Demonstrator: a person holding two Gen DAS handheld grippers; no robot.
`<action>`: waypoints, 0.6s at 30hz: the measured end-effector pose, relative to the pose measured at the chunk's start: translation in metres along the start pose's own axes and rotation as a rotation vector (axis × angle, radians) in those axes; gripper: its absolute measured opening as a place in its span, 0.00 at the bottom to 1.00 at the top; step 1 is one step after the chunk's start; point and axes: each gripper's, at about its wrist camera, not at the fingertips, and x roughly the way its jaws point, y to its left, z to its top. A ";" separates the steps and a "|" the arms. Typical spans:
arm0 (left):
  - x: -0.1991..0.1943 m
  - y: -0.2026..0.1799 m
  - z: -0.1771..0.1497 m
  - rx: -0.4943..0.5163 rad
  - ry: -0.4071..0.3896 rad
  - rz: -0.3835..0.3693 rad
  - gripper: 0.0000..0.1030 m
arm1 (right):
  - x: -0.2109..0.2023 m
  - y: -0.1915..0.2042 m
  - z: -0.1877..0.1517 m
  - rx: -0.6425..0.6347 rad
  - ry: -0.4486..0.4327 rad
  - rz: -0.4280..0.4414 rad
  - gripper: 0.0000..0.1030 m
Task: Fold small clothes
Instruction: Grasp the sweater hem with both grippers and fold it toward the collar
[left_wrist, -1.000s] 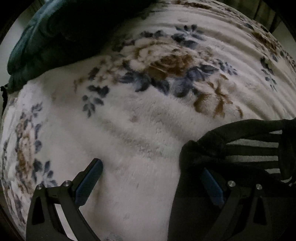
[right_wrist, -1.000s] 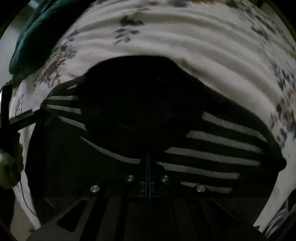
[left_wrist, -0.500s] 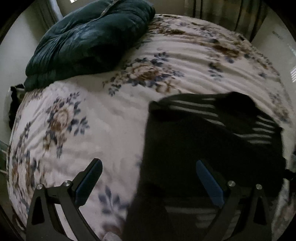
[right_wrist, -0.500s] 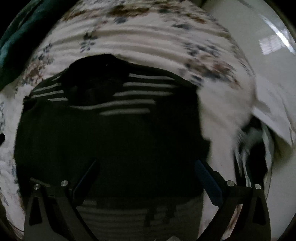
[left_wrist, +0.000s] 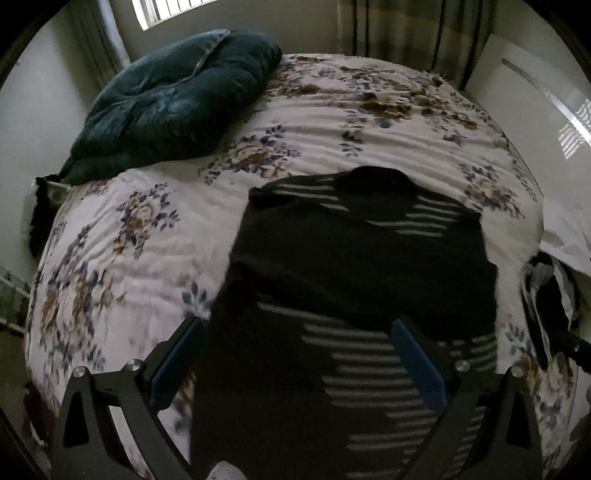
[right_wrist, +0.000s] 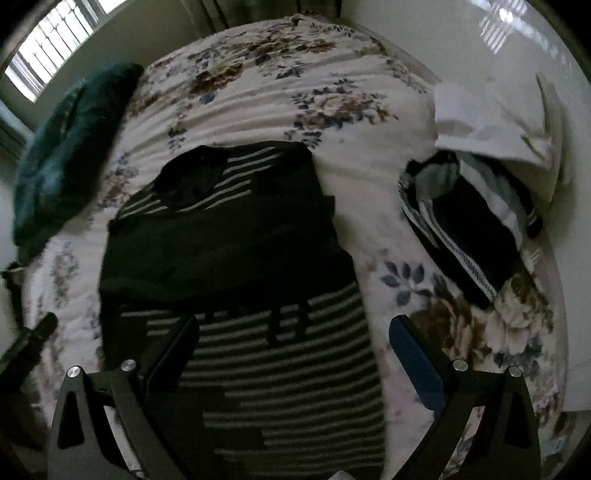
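Striped black garment lies spread on the floral bedspread, roughly at the middle of the bed, its dark neck opening toward the far end and its white-striped lower part toward the cameras; a plain black band crosses its middle, where one layer appears to lie over another. Both grippers hang above this garment, looking steeply down at it. On the left gripper the jaws stand wide apart with nothing between the blue pads: the left pad sits over the bedspread just beside the garment's left edge, the right pad over the striped part. On the right gripper the jaws are likewise fully apart and empty, having sprung open a moment ago; its left finger shows over the stripes and its right pad over the floral print just past the garment's right edge. Neither gripper touches the cloth. Left of the garment and toward the head of the bed lies a dark teal quilt, bunched up. Right of the garment, at the bed's edge, lies a small heap of other clothes, black and white with a patterned trim, partly under a white cloth. Beyond the bed, a window and curtains line the wall.
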 end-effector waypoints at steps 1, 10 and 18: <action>-0.005 -0.010 -0.007 -0.003 0.006 0.010 1.00 | 0.001 -0.012 0.001 0.000 0.015 0.026 1.00; 0.001 -0.147 -0.135 -0.002 0.235 -0.096 1.00 | 0.023 -0.158 0.003 -0.031 0.268 0.216 1.00; 0.063 -0.259 -0.256 0.141 0.479 -0.148 1.00 | 0.075 -0.228 0.040 -0.122 0.383 0.218 1.00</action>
